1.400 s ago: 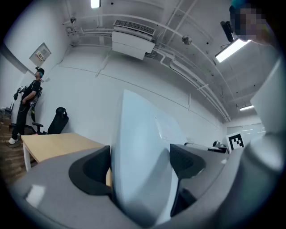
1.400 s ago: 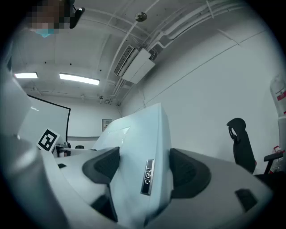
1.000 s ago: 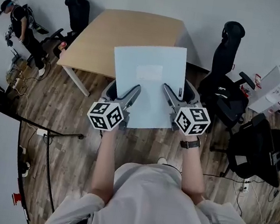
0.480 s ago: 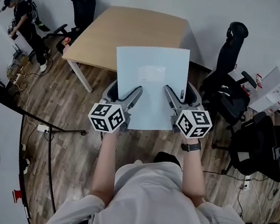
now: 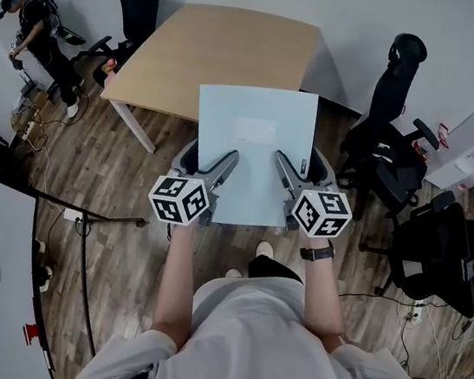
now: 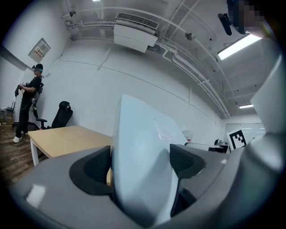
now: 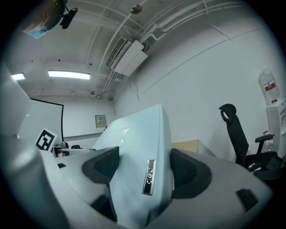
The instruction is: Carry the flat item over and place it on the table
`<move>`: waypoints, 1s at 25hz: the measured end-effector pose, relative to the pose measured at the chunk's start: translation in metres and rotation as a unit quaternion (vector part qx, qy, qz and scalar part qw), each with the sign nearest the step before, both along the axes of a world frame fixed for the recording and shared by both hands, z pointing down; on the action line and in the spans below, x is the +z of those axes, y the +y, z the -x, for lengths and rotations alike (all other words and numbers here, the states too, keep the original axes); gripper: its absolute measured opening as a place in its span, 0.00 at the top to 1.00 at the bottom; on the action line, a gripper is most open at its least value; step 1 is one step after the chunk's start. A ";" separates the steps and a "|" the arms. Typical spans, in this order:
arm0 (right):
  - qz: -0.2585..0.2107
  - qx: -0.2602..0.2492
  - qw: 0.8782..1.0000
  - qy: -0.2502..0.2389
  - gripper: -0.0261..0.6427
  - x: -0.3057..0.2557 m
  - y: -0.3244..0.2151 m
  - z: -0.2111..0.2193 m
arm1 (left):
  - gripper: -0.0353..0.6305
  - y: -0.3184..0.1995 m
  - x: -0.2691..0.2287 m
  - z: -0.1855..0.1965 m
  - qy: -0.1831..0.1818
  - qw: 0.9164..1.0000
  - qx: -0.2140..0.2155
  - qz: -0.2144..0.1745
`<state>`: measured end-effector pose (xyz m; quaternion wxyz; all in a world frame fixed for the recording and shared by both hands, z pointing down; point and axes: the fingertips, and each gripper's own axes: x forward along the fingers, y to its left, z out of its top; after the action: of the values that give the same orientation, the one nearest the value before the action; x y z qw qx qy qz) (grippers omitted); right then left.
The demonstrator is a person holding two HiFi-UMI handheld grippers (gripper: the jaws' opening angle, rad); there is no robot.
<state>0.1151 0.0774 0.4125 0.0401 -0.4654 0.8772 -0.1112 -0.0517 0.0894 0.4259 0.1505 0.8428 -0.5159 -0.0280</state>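
The wooden floor (image 5: 121,203) fills most of the head view. In the upper middle of the frame stands the light wooden tabletop (image 5: 213,49), and its surface is bare.

The flat panel (image 5: 252,143) is in the centre of the frame, held up in the air. Its far edge overlaps the near edge of the tabletop in this view. It is a thin, stiff rectangle of pale blue-grey colour, with a paler rectangular patch (image 5: 254,128) near its middle. Black office chairs (image 5: 389,136) stand at the right of it.

The left tongs (image 5: 223,163) are clamped on the lower left part of the panel, and the right tongs (image 5: 282,166) on the lower right part. In each gripper view the panel (image 6: 138,147) stands on its edge between the two dark pads, which press on both faces. A small dark name plate (image 7: 149,177) sits on the panel's edge at the right tongs (image 7: 145,167).
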 end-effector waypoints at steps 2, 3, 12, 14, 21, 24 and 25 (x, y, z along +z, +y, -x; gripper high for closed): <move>0.003 0.000 1.000 -0.003 0.47 0.000 -0.018 -0.006 | 0.32 -0.017 -0.002 -0.006 -0.004 1.000 -0.001 0.000; 0.002 -0.001 1.000 -0.004 0.47 -0.001 -0.028 -0.009 | 0.32 -0.027 -0.003 -0.009 -0.004 1.000 -0.002 -0.001; 0.004 -0.036 0.999 0.003 0.47 -0.001 -0.113 -0.036 | 0.32 -0.100 -0.001 -0.037 0.002 0.999 -0.039 0.001; 0.012 -0.044 0.999 0.002 0.47 0.005 -0.122 -0.033 | 0.32 -0.107 0.005 -0.035 -0.002 0.999 -0.049 0.008; 0.052 -0.079 0.996 -0.006 0.47 0.034 -0.153 0.002 | 0.32 -0.124 0.029 -0.003 -0.009 0.995 -0.085 0.045; 0.052 -0.094 0.994 -0.003 0.47 0.037 -0.168 0.028 | 0.32 -0.135 0.031 0.023 -0.006 0.994 -0.099 0.046; 0.051 -0.097 0.994 -0.002 0.47 0.038 -0.174 0.038 | 0.32 -0.140 0.032 0.033 -0.005 0.994 -0.102 0.045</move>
<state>0.0770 -0.0969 0.4500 0.0074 -0.3790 0.9115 -0.1598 -0.0849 -0.0508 0.4578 0.1819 0.7783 -0.6008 -0.0156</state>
